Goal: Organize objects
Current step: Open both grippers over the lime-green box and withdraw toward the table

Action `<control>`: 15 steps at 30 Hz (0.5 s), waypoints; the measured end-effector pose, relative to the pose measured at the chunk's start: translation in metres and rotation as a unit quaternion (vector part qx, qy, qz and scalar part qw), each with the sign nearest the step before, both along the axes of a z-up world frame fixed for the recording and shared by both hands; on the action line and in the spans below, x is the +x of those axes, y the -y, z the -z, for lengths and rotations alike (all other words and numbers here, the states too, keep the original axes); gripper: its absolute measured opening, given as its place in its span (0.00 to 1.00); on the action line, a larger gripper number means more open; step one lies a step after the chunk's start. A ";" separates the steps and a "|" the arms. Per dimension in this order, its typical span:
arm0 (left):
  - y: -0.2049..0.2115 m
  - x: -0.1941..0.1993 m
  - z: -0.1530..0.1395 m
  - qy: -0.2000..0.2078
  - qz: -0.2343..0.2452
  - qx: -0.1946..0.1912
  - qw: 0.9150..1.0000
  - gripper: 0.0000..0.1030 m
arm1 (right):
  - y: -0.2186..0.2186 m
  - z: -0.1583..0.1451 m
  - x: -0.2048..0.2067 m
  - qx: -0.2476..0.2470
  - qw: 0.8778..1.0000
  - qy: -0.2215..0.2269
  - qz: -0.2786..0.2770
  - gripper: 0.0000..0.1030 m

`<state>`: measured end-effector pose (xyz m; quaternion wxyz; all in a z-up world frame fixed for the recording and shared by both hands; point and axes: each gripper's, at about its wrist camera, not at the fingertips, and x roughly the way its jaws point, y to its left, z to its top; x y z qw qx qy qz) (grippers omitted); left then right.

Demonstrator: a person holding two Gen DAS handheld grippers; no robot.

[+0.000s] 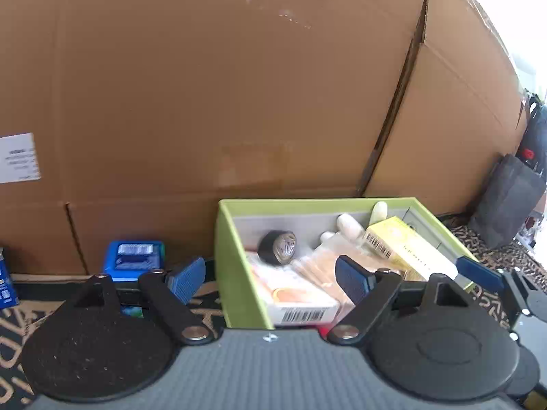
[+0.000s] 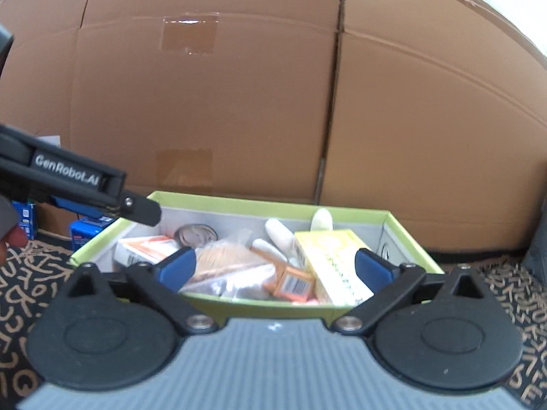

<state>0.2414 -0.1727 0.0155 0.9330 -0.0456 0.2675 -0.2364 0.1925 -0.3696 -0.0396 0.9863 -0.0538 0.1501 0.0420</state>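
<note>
Now both claws hang spread wide with nothing between their blue pads. Ahead of the left claw (image 1: 270,278) sits a green tray (image 1: 225,259), its left wall between the two fingers; inside lie a black tape roll (image 1: 277,247), an orange-and-white box (image 1: 301,302) just in front of the right finger, and a yellow carton (image 1: 407,251) further right. Off to that claw's left, a blue packet (image 1: 133,259) rests on the patterned mat (image 1: 20,321) against the big cardboard box (image 1: 205,85). The right claw (image 2: 273,270) faces the same tray from its near long wall, the yellow carton just inside its right finger and a clear bag (image 2: 229,266) near its left one.
</note>
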 end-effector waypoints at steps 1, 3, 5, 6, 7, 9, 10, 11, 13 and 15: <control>-0.002 -0.003 0.000 0.000 -0.003 0.002 1.000 0.84 | 0.002 0.000 0.000 0.000 1.000 -0.002 0.000 1.00; -0.006 -0.003 -0.001 -0.001 -0.007 0.006 1.000 0.84 | -0.001 -0.004 -0.003 -0.007 1.000 -0.003 0.001 1.00; -0.011 -0.007 -0.003 -0.001 -0.013 0.009 1.000 0.84 | -0.002 -0.011 -0.008 -0.006 1.000 -0.002 0.004 1.00; -0.013 -0.009 -0.005 -0.001 -0.016 0.008 1.000 0.84 | -0.003 -0.014 -0.013 -0.002 1.000 0.000 0.003 1.00; -0.017 -0.012 -0.007 -0.001 -0.017 0.006 1.000 0.84 | -0.004 -0.017 -0.019 0.003 1.000 0.003 0.001 1.00; -0.022 -0.017 -0.010 0.000 -0.018 0.003 1.000 0.84 | -0.007 -0.024 -0.030 0.011 1.000 0.005 -0.001 1.00; -0.026 -0.021 -0.012 0.002 -0.019 0.002 1.000 0.84 | -0.009 -0.027 -0.034 0.012 1.000 0.007 -0.002 1.00; -0.030 -0.026 -0.013 0.004 -0.020 0.002 1.000 0.84 | -0.011 -0.031 -0.038 0.013 1.000 0.008 -0.003 1.00; -0.040 -0.037 -0.016 0.009 -0.020 0.000 1.000 0.84 | -0.016 -0.037 -0.048 0.015 1.000 0.011 -0.011 1.00; -0.054 -0.050 -0.018 0.010 -0.021 -0.004 1.000 0.84 | -0.024 -0.041 -0.060 0.019 0.999 0.014 -0.023 1.00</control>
